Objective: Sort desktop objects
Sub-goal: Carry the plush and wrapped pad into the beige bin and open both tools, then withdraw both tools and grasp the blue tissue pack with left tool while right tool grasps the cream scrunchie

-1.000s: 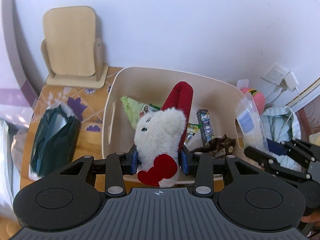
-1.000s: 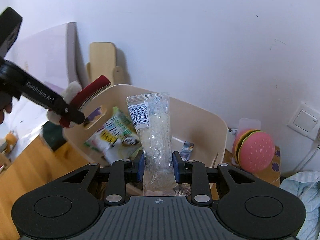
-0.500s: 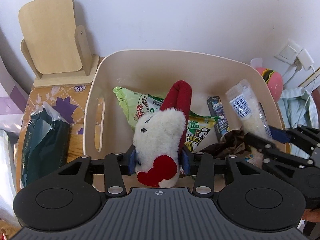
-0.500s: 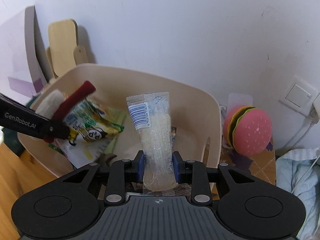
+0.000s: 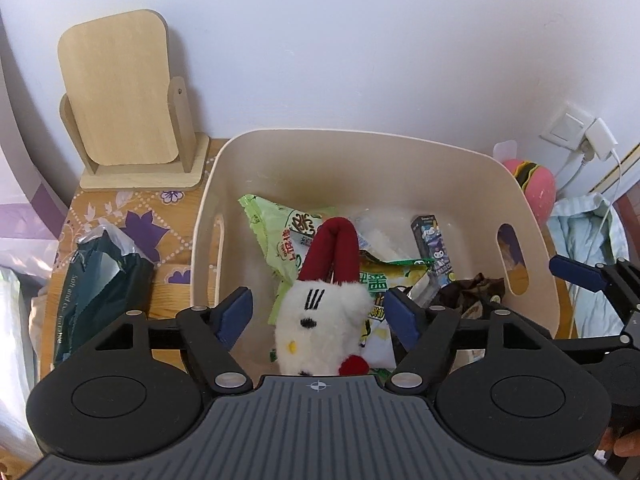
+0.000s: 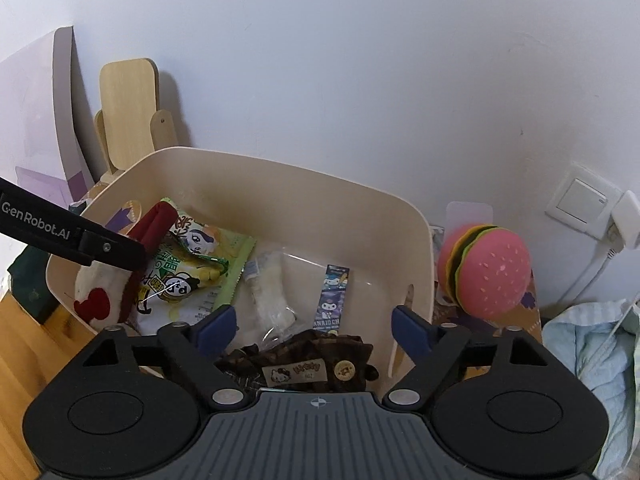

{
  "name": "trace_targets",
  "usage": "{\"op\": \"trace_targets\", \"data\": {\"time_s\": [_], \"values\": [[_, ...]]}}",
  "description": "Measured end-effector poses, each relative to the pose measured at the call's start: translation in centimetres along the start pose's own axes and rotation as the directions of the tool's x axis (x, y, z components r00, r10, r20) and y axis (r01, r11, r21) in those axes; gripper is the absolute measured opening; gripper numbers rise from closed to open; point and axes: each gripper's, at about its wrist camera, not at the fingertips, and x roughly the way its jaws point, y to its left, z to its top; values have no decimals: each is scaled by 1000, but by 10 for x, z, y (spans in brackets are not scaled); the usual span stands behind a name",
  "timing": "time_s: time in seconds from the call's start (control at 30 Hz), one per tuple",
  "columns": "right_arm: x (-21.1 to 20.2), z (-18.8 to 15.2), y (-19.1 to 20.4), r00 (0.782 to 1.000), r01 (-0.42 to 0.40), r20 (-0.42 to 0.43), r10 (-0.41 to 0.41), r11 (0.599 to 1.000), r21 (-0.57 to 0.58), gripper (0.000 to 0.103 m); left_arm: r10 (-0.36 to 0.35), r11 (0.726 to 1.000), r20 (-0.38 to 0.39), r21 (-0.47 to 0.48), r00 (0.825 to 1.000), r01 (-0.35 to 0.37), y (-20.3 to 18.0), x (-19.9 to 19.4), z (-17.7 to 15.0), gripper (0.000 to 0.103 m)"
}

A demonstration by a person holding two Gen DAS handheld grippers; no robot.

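Observation:
A cream plastic bin (image 5: pixel 360 140) holds green snack bags (image 5: pixel 280 236), a purple stick pack (image 6: pixel 334 296) and a brown pouch (image 6: pixel 304 360). A white plush toy (image 5: pixel 324 320) with red ears sits in the bin between the jaws of my left gripper (image 5: pixel 318 316). Those jaws are opening and the pads stand clear of the toy. My right gripper (image 6: pixel 314 326) is also opening, with nothing pressed between its pads. A clear food packet (image 6: pixel 268 296) lies on the bin floor just ahead of it. The plush toy (image 6: pixel 104 292) also shows at the bin's left.
A wooden mirror stand (image 5: pixel 120 92) leans at the wall left of the bin. A dark green bag (image 5: pixel 96 276) lies on the table beside it. A pink burger toy (image 6: pixel 484 268), a wall socket (image 6: pixel 580 200) and a light blue cloth (image 6: pixel 592 352) are to the right.
Both grippers have opened wide. The plush toy has slipped down from the left pads into the bin. The clear packet has left the right pads and lies flat in the bin.

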Motion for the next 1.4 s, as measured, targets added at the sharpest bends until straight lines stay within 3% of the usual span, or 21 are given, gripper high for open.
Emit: {"op": "trace_targets", "data": {"time_s": [0.53,0.83,1.03,1.4], "values": [[-47,-19,6,998,5,56,-8,999,51,93,-56,995,27,89,998,53,1,-45,-38,74],[-70,-46,30,998,-39,60,37,999,31,97,-58,984,0,169,998,58,8,-62,-71,74],[-70,-69,52,997,-75,13,75,997,11,98,-44,972,-58,230,997,56,11,-55,-95,74],[-47,-128,82,980,-129,-140,143,986,107,98,-14,952,-175,298,984,66,9,-19,-131,74]]}}
